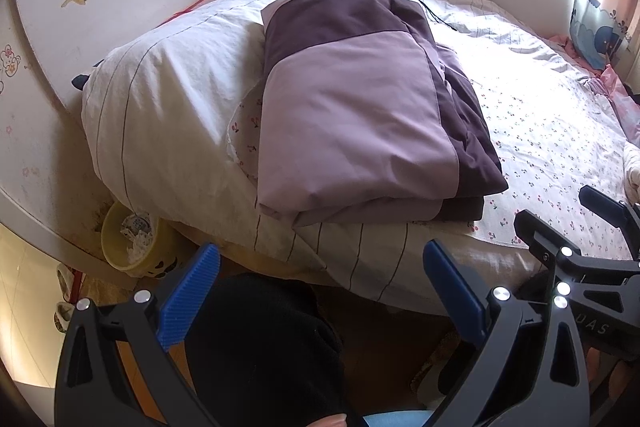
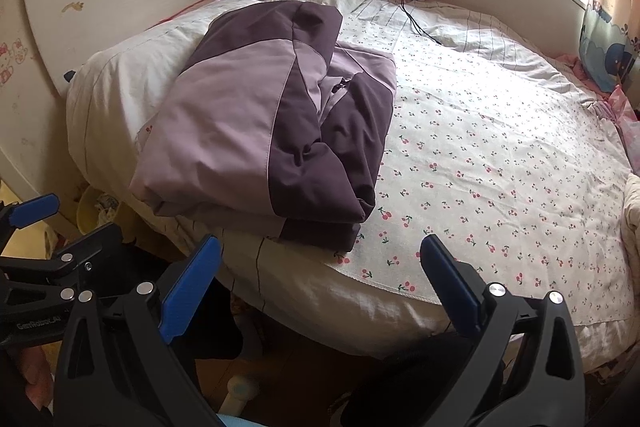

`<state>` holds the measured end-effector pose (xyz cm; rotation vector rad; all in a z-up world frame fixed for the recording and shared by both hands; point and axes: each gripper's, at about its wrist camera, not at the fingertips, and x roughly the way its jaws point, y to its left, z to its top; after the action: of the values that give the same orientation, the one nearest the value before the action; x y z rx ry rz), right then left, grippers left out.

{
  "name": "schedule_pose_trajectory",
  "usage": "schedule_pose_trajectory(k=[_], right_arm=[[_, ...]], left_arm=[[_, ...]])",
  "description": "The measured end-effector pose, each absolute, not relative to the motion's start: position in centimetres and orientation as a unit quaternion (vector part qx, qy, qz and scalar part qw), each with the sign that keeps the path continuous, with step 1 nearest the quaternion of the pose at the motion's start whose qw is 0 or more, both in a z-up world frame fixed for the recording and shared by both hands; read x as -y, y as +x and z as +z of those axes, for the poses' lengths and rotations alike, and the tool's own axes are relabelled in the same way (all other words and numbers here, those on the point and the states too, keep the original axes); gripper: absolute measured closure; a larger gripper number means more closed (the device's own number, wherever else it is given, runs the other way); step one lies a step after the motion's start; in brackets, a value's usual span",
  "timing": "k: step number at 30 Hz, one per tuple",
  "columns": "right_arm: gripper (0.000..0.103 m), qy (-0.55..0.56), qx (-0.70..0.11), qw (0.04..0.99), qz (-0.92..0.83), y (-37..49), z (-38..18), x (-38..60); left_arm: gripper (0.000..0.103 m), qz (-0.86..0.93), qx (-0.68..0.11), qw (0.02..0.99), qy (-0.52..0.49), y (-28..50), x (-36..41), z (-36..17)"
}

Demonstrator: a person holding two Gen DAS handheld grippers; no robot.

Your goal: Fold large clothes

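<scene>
jacket (image 1: 352, 115): folded, on bed (image 1: 560, 115) | left gripper (image 1: 320, 291): spread, empty

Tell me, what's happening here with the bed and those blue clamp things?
A person is folding a big purple jacket on the bed, working with a pair of hand-held tongs instead of bare hands. Right now the jacket lies folded into a thick bundle, partly on a white duvet. Both the left tongs and the right tongs are open and empty, held back at the bed's near edge, touching nothing.
</scene>
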<state>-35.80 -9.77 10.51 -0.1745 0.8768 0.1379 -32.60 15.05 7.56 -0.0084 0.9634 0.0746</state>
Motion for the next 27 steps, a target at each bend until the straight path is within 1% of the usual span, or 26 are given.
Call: schedule_pose_trajectory(k=[27], right_arm=[[0.007, -0.083, -0.421, 0.901, 0.065, -35.42, 10.34, 10.52]], left_arm=[[0.006, 0.040, -0.461, 0.886, 0.003, -32.64, -14.56, 7.44]])
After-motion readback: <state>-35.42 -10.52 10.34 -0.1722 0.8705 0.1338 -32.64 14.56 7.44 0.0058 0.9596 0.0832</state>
